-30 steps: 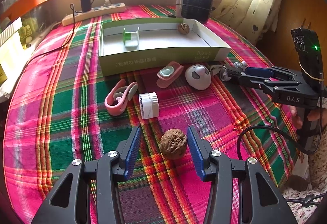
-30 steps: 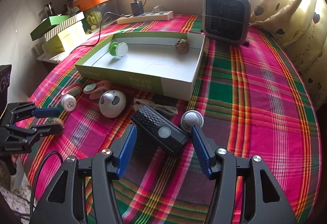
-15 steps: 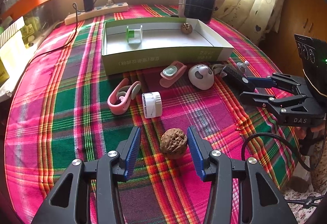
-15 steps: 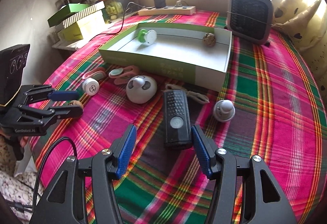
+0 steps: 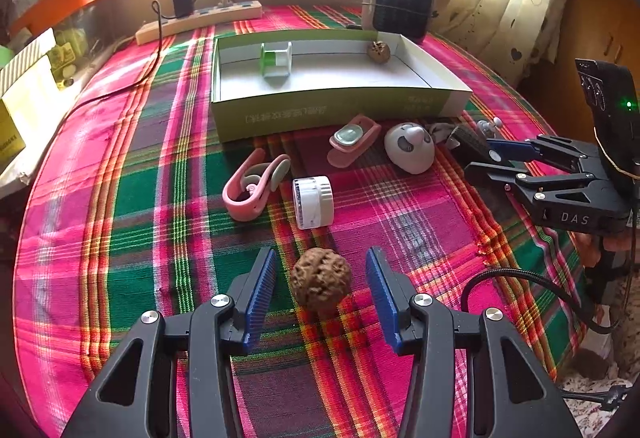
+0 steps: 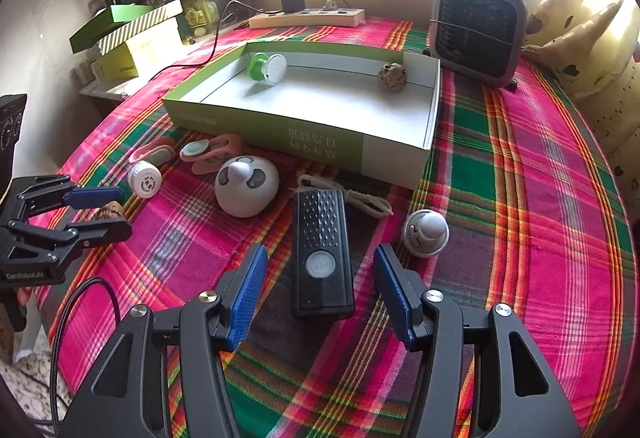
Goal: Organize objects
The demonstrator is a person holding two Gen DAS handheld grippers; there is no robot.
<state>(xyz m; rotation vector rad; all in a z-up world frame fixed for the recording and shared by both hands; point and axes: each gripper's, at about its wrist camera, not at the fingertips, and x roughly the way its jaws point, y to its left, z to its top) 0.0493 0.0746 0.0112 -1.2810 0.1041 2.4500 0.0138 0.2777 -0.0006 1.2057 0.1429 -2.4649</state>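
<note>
So we have both tools parted and gripping nothing: the left tool straddles a walnut without its pads touching it, and the right tool likewise brackets a black remote lying on the surface. Beyond them, the green box holds only a green spool and a second walnut. By our reckoning most sorting remains, since the panda toy, white cap, pink clips and small white figure lie outside it.

Table covered in pink, green and orange plaid, box walled in green, lined white, walnut brown, remote black.
</note>
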